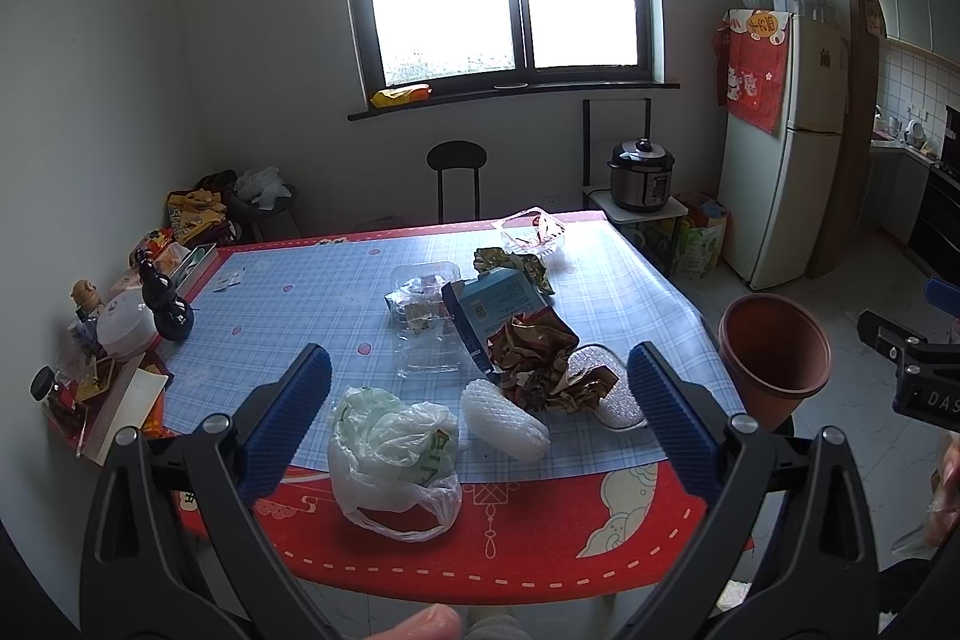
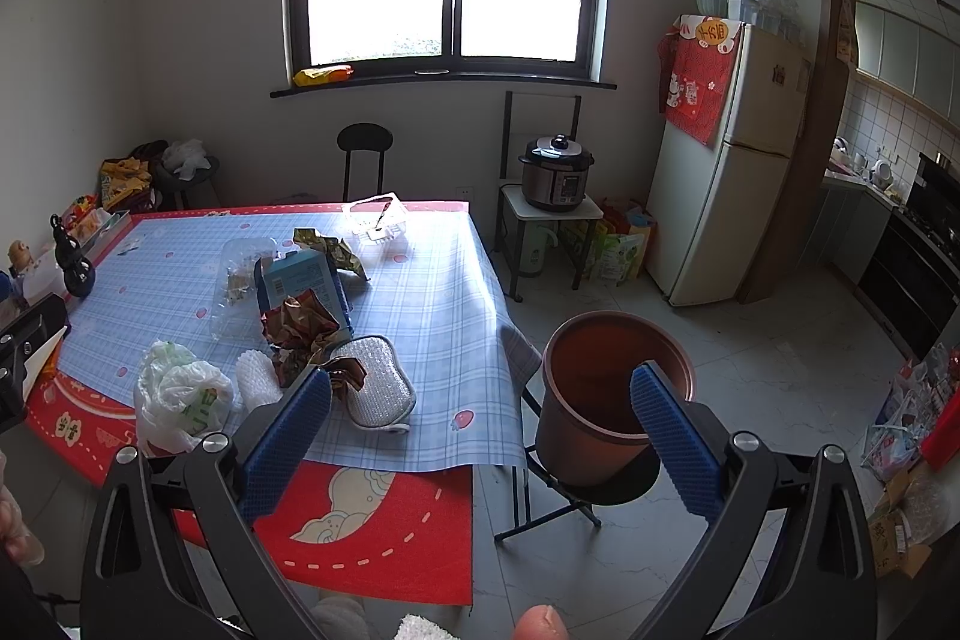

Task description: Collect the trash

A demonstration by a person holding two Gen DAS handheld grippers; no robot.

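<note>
Trash lies on the table (image 1: 312, 292): a crumpled white plastic bag (image 1: 393, 451) near the front edge, a white foam net (image 1: 504, 418), crumpled gold-brown wrappers (image 1: 534, 358), a blue carton (image 1: 495, 307), a clear plastic clamshell (image 1: 423, 316) and a silver scouring pad (image 1: 606, 391). A brown bin (image 1: 774, 349) stands on a stool right of the table. My left gripper (image 1: 480, 400) is open and empty, above the table's front edge over the bag and foam net. My right gripper (image 2: 480, 418) is open and empty, between the table corner and the bin (image 2: 606, 394).
A clear tray (image 1: 531, 232) and another gold wrapper (image 1: 516, 265) lie farther back. Bottles, a dark gourd figure (image 1: 165, 307) and boxes crowd the table's left edge. A stool, a rice cooker (image 1: 641, 175) and a fridge (image 1: 780, 142) stand behind.
</note>
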